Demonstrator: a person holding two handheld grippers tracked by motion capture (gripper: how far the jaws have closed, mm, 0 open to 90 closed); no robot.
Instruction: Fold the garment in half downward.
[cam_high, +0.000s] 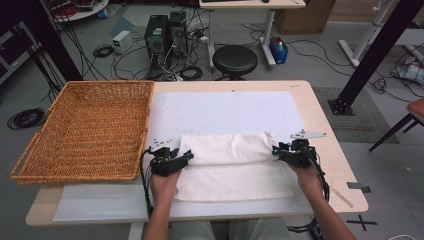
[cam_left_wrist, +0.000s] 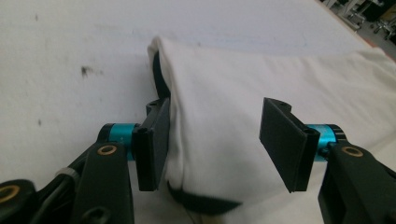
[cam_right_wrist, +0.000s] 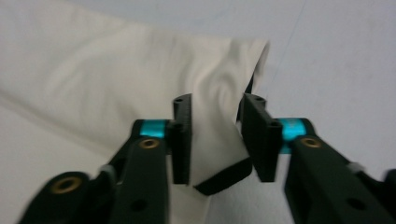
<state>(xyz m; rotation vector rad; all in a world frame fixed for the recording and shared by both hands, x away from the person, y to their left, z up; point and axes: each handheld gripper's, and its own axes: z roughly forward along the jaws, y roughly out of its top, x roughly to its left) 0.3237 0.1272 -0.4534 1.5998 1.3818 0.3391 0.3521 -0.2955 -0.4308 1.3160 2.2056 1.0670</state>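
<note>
You flank the folded white cloth (cam_high: 227, 165) near the table's front edge, left gripper (cam_left_wrist: 215, 140) released, right gripper (cam_right_wrist: 217, 140) loosely straddling its corner to square the fold.

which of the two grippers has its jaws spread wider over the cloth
The left gripper: its jaws stand wide apart over the white cloth, while the right gripper leaves a narrow gap.

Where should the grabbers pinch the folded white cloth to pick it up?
Probably at its two short ends. The white cloth lies flat and long, with a raised folded edge at each end, so the left gripper comes in from its left and the right gripper from its right.
</note>
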